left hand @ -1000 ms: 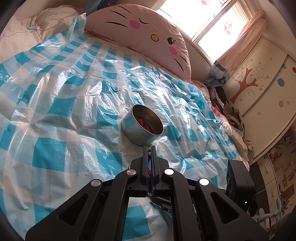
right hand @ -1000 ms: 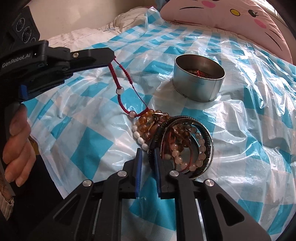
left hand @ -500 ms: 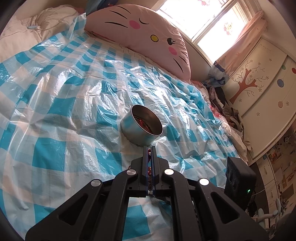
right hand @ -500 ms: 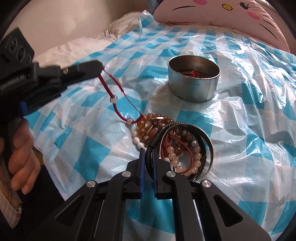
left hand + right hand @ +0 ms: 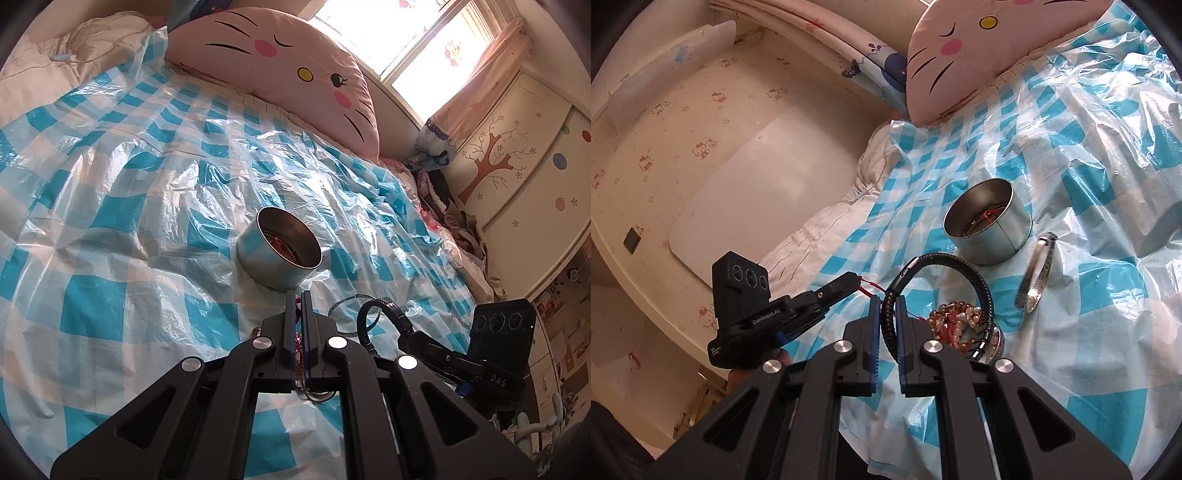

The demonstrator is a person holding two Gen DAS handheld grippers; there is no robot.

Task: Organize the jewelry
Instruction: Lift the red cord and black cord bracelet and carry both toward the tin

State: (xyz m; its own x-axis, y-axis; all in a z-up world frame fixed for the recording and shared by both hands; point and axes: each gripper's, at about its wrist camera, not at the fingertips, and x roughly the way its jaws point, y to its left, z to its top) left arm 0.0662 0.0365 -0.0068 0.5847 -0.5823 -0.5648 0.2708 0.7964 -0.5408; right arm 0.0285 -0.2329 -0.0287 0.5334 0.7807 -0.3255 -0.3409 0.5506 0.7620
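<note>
My right gripper [image 5: 887,301] is shut on a black braided bracelet [image 5: 982,284], which arcs up over a pile of beaded bracelets [image 5: 956,325] on the checked plastic sheet [image 5: 1089,332]. My left gripper [image 5: 298,295] is shut on a red cord bracelet [image 5: 871,288]; the cord runs taut from its tip [image 5: 849,278] toward the pile. A round metal tin [image 5: 997,247] with some jewelry inside stands just beyond. In the left wrist view the tin [image 5: 266,266] sits ahead of the fingers, and the right gripper [image 5: 408,332] holds the black bracelet [image 5: 369,308] at the right.
A silver bangle [image 5: 1034,280] lies on the sheet right of the tin. A pink cat-face pillow [image 5: 295,74] leans at the head of the bed. The bed's left edge drops toward a cream wall [image 5: 701,147]. Clothes are heaped by a wardrobe [image 5: 517,166].
My right gripper closed on the black bracelet, lifted it off the pile and rolled, swinging its view toward the wall. The left gripper stayed still, holding the red cord.
</note>
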